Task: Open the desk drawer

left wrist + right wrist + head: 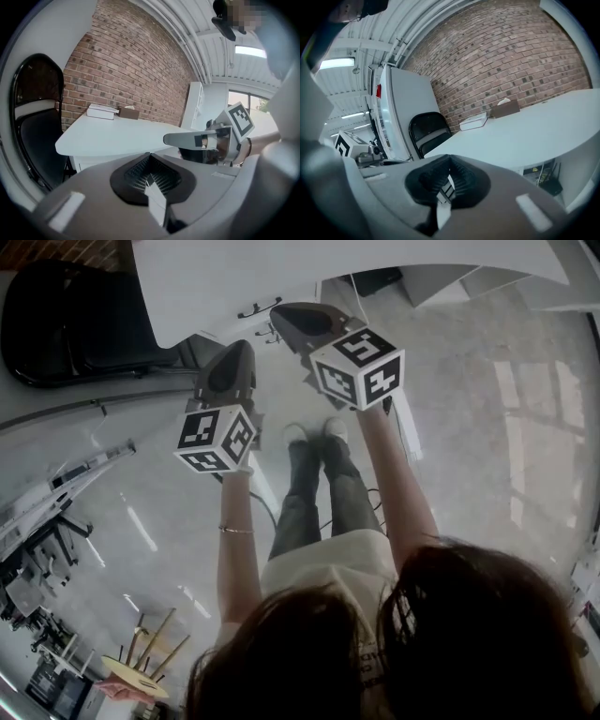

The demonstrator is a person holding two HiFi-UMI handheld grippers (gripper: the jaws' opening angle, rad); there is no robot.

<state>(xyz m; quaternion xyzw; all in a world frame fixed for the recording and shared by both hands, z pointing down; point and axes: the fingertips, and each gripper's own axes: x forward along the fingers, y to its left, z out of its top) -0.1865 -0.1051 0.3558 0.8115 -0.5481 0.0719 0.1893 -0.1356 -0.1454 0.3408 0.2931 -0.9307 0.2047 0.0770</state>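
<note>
Near end: both arms are out front at about the same height with the tools aimed at the desk - reads as an approach pose, nothing engaged.

Left gripper (240, 347): jaws together, nothing between the pads.

Right gripper (281, 311): also closed and empty. It sits further forward, tip just beside the dark bar handle (259, 307). It looks like the tool lined up for the pull, while the left hangs back clear of it.

The white desk drawer (101, 161) sits under the front edge of the curved white desk top (281, 268) and looks shut. My read: the jaws must part before they can take that handle.

Beyond that:
- A black chair (66, 315) stands beside the desk.
- A flat white box (101, 111) and a brown tissue box (127, 112) are parked by the red brick wall (140, 70) - clear of the drawer's travel.
</note>
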